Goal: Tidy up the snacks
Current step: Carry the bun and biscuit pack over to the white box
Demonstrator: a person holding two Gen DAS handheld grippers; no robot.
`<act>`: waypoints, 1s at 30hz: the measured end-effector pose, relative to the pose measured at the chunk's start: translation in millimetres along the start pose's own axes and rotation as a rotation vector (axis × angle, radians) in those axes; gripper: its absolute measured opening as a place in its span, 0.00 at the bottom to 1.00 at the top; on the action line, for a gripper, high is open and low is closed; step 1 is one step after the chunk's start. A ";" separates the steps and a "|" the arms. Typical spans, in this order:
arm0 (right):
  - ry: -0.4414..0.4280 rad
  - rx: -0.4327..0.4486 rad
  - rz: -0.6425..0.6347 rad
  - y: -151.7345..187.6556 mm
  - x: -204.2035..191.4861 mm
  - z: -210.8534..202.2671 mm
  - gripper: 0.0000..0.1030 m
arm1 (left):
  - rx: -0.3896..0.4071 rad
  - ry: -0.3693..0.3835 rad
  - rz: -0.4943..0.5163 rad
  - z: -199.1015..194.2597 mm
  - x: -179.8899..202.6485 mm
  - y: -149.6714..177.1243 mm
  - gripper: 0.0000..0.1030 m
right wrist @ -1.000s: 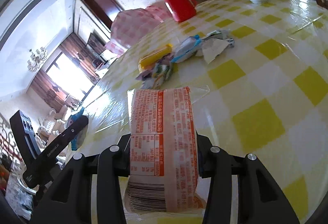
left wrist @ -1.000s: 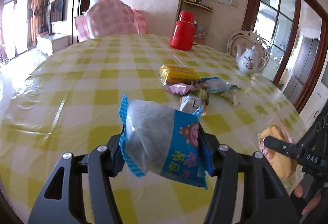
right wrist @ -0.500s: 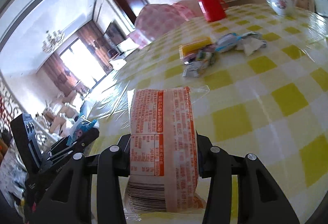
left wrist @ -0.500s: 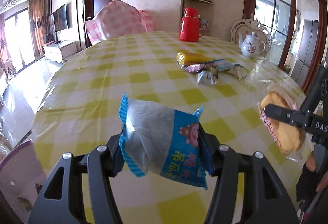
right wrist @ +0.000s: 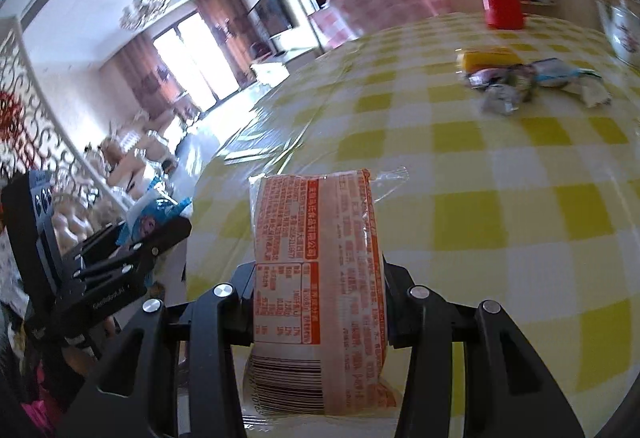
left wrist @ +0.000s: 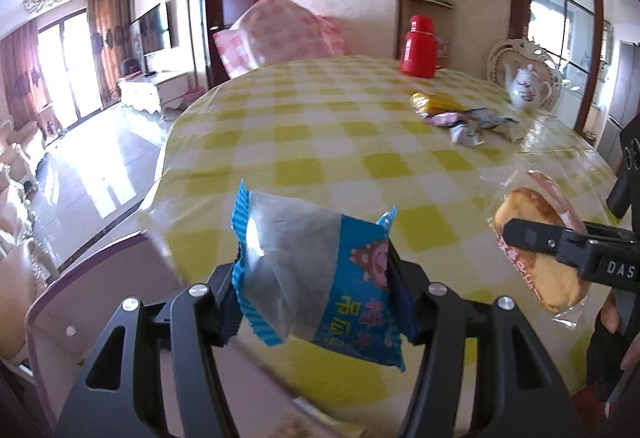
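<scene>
My left gripper (left wrist: 316,298) is shut on a blue and clear snack packet (left wrist: 316,270) with a cartoon pig, held above the near left edge of the table. My right gripper (right wrist: 320,298) is shut on an orange-printed cake packet (right wrist: 320,278), which also shows in the left wrist view (left wrist: 536,242). The left gripper also shows in the right wrist view (right wrist: 120,258). A pile of several loose snacks (left wrist: 460,113) lies far across the table; it also shows in the right wrist view (right wrist: 520,77).
The round table has a yellow checked cloth (left wrist: 320,125). A red thermos (left wrist: 418,47) and a white teapot (left wrist: 526,87) stand at the far side. A purple-rimmed surface (left wrist: 80,318) lies below the table's near left edge. A pink checked chair cover (left wrist: 276,33) is behind the table.
Both grippers have pulled back from the table toward its near edge with their packets held. The snack pile now looks farther away, and the purple-rimmed surface has come into view.
</scene>
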State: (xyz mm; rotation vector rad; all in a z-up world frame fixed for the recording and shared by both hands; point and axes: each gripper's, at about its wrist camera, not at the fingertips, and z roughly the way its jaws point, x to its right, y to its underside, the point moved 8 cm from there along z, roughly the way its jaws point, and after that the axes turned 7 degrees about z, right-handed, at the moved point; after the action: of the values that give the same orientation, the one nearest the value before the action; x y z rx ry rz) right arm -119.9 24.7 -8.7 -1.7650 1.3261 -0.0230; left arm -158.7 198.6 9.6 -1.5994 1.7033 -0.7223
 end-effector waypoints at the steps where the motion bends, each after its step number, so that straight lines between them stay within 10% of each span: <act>1: -0.004 -0.006 -0.007 2.6 -5.7 2.3 0.43 | -0.009 -0.005 -0.006 -0.4 -6.1 4.6 0.58; 26: -0.155 -0.289 -0.459 113.0 -204.8 97.9 0.43 | -0.103 -0.373 -0.160 -32.7 -184.5 60.1 0.59; 30: -0.167 -0.319 -0.488 124.3 -209.8 107.4 0.62 | -0.129 -0.439 -0.188 -34.2 -201.7 65.9 0.87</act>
State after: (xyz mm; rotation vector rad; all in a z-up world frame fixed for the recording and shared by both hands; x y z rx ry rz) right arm -249.8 252.7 -55.2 -2.2740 0.7864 0.0668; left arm -223.8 403.2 0.1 -1.8628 1.3137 -0.3169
